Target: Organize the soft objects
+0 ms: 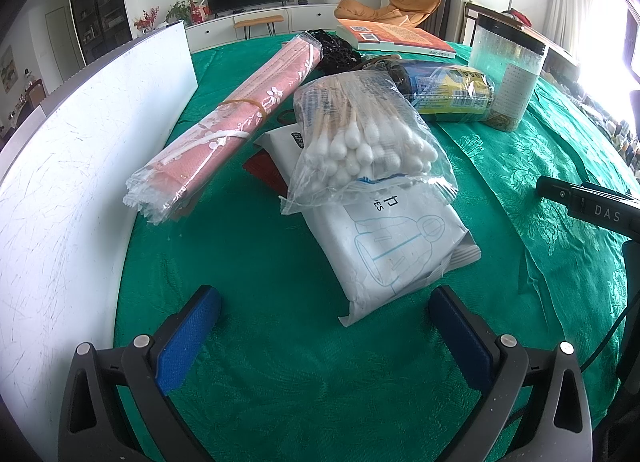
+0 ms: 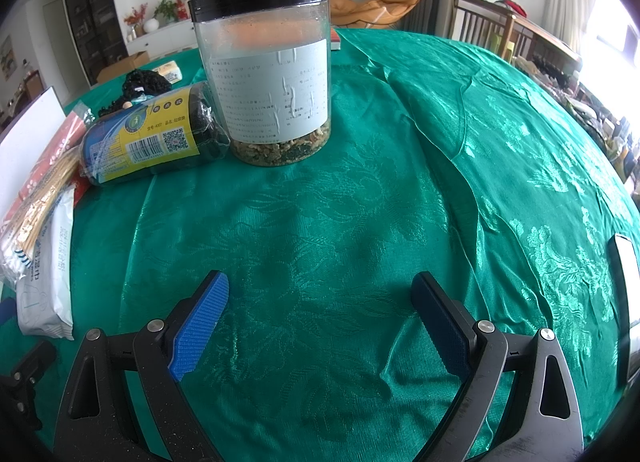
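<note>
On the green tablecloth lies a heap of soft packs. A clear bag of cotton swabs [image 1: 360,137] rests on a white wipes pack [image 1: 400,254]. To its left lies a long pink bag of masks [image 1: 236,117] bound with a rubber band. Behind them are a yellow-and-blue roll of bags [image 1: 452,91] and something black and knitted [image 1: 336,47]. My left gripper [image 1: 326,308] is open just in front of the white pack. My right gripper [image 2: 320,290] is open over bare cloth, with the roll of bags [image 2: 144,139] at its far left.
A white board [image 1: 80,165] stands along the left. A tall clear jar with a black lid [image 2: 266,77] stands behind the roll. A book [image 1: 394,39] lies at the back. A phone-like slab [image 2: 626,294] lies at the right edge. The cloth [image 2: 460,165] is wrinkled on the right.
</note>
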